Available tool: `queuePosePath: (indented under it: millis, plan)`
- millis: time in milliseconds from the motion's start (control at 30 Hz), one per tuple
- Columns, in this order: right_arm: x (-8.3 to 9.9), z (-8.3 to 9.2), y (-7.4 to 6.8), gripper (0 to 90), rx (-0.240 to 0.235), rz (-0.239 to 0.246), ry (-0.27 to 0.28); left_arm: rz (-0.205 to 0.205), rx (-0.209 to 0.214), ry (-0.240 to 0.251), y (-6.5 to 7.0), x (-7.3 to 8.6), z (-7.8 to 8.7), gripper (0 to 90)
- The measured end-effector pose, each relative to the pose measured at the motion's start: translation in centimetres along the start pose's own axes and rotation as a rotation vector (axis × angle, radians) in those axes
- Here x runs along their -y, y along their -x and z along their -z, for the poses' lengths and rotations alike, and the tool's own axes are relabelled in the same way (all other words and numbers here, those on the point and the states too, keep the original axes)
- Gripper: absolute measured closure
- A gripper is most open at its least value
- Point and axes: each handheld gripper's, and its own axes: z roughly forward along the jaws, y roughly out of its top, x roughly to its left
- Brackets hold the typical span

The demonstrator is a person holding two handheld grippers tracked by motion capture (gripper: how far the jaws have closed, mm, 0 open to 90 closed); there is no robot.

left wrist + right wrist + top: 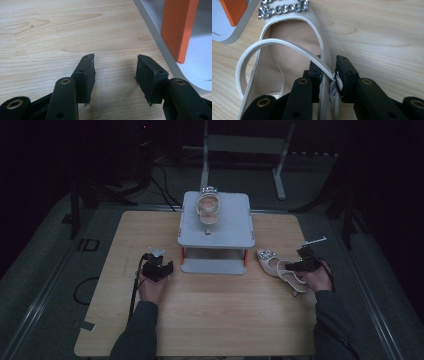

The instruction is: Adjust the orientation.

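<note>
A pale sandal [274, 265] with a rhinestone band [283, 7] lies on the wooden table [210, 315], to the right of a grey two-tier stand [235, 227]. My right gripper [301, 265] [329, 61] is shut on the sandal's [294, 37] thin ankle strap [287, 43] at the heel side, by the buckle. A matching sandal [207, 208] rests on the stand's top shelf. Left of the stand my left gripper [161, 266] [115, 61] sits low over the bare wood, open, with nothing between its jaws.
The stand's orange post [178, 27] and grey base [200, 70] are close to the right of the left gripper's jaws. Another orange post [233, 8] stands beyond the sandal's toe. Dark floor, cables and a metal frame [245, 150] lie behind the table.
</note>
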Motion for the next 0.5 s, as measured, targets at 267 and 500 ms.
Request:
queuePosePath:
  millis: [267,500]
  plan:
    - [-0.44,-0.21,-0.13,79.8,-0.005,-0.003,-0.033,-0.001,0.002,-0.001,0.00,0.00,0.01,49.6]
    - [-0.75,-0.19,-0.67,81.4,0.032,-0.015,-0.056,-0.003,0.001,-0.001,0.03,0.01,0.01,49.6]
